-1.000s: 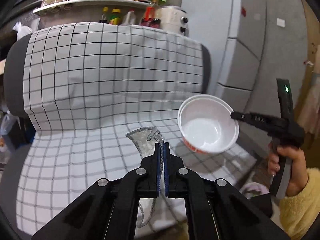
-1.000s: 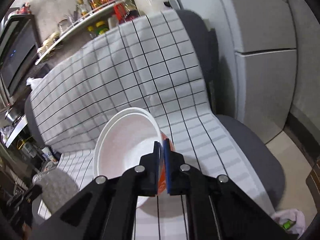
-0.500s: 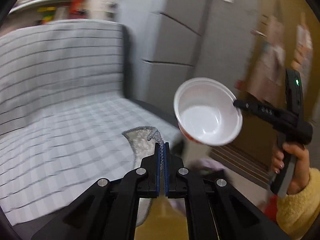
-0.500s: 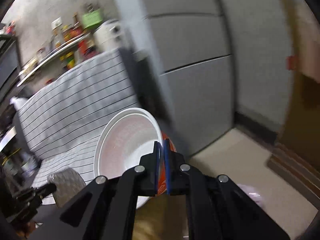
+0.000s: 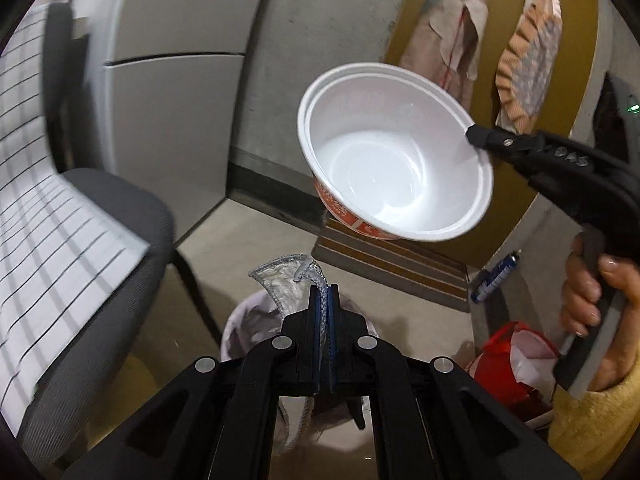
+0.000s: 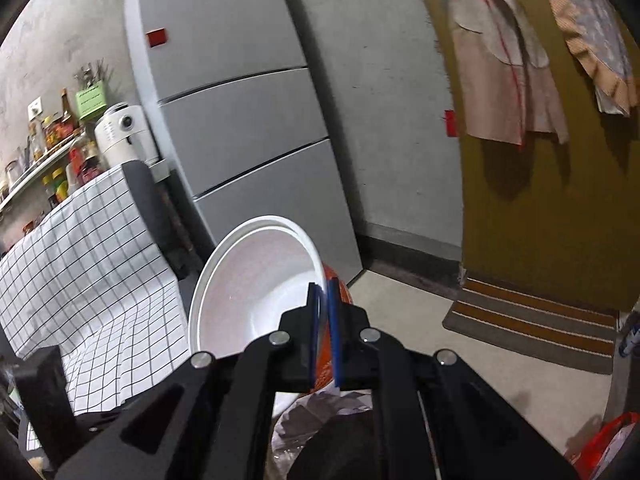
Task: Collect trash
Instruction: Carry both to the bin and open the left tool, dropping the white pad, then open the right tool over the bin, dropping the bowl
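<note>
Hanging below and just ahead of the left gripper (image 5: 323, 292), whose closed fingers pinch a silvery wrapper (image 5: 285, 283), the lined bin (image 5: 244, 320) sits on the floor beside the grey chair (image 5: 116, 216). Rightward and higher, the right gripper (image 5: 474, 134) clamps the white bowl (image 5: 394, 152) by its rim, farther from the bin; nothing blocks either drop.

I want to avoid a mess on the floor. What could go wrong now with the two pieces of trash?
The right tongs pinch the noodle bowl only by its rim, beside the bin rather than above it, so it may slip or miss. The silver wrapper in the left tongs is limp and might snag when released.
</note>
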The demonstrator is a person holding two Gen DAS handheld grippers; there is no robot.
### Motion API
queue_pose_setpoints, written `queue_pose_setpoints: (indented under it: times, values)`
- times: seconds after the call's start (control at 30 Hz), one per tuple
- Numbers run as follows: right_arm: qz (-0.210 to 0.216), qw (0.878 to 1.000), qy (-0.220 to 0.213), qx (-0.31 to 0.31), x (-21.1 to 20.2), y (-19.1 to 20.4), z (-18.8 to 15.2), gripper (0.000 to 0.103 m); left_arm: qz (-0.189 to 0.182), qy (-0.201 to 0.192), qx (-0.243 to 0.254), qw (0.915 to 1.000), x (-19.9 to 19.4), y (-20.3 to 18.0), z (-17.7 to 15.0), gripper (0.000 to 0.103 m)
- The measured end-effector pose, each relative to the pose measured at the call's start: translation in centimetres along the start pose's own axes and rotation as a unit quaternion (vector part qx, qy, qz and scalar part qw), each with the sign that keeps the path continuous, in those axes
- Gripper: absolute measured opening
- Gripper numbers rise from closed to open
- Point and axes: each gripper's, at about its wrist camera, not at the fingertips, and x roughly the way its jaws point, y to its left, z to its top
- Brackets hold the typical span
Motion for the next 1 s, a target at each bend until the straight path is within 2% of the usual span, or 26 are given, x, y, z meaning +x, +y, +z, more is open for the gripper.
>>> queue_pose_setpoints:
  times: [0.07,0.17,0.23,0.27,0.47,0.77,0.8,0.83,0.93,1.0]
  values:
    - [-0.005,1.000,-0.002,0.004,0.0,-0.6,-0.1,0.006,-0.001,0.007,0.002,1.0000,1.5,0.2,0.3,0.006]
    - [-0.015,1.000,-0.004,0.007,0.2,-1.4,-0.2,0.006,-0.003,0.027,-0.005,0.9996,3.6,0.7,0.8,0.017]
    - [-0.020,1.000,-0.004,0.010,0.0,-1.9,-0.4,0.006,-0.004,0.034,-0.012,0.9993,4.1,1.0,0.8,0.034]
    - [-0.022,1.000,-0.003,0.010,0.0,-2.1,-0.5,0.006,-0.005,0.034,-0.014,0.9993,3.9,1.2,0.7,0.038]
    - [-0.028,1.000,0.004,0.014,0.4,-2.3,-0.9,0.006,-0.017,0.024,-0.024,0.9993,2.3,1.8,0.5,0.039]
    - [-0.055,0.998,-0.031,0.016,-1.3,-3.0,0.0,0.006,-0.051,0.064,0.012,0.9966,5.9,-1.1,1.4,0.041]
    - [-0.058,0.998,-0.033,0.017,-1.5,-3.3,0.0,0.006,-0.047,0.071,0.019,0.9962,6.3,-1.4,1.5,0.052]
    - [-0.060,0.997,-0.036,0.020,-1.8,-3.6,0.1,0.006,-0.027,0.084,0.037,0.9954,6.8,-1.8,1.4,0.061]
    - [-0.060,0.997,-0.036,0.027,-1.8,-4.3,0.2,0.006,0.005,0.092,0.065,0.9936,7.2,-2.1,1.0,0.062]
    - [-0.055,0.998,-0.028,0.028,-1.5,-4.4,-0.1,0.006,0.008,0.085,0.053,0.9950,6.5,-1.4,0.9,0.062]
